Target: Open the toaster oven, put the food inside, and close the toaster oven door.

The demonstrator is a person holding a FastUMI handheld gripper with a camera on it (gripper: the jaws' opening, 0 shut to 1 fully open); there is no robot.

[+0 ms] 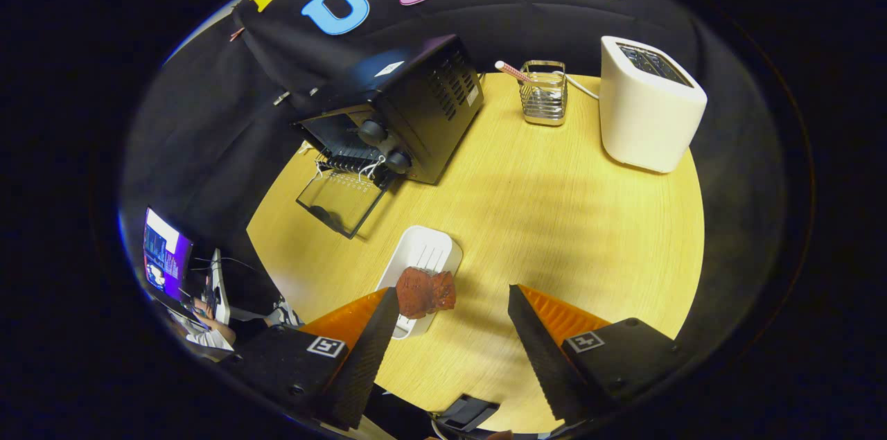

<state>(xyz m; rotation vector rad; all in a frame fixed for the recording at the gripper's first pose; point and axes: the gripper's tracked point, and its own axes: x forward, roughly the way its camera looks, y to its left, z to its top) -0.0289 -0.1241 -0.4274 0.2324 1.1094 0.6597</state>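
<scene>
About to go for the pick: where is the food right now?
In the gripper view the food lies on the near end of the white tray, just ahead of the open gripper, near its left finger, with the open toaster oven beyond.

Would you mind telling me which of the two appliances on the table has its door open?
The black toaster oven, beyond the open gripper, has its glass door folded down onto the wooden table. The white slot toaster has no door.
</scene>
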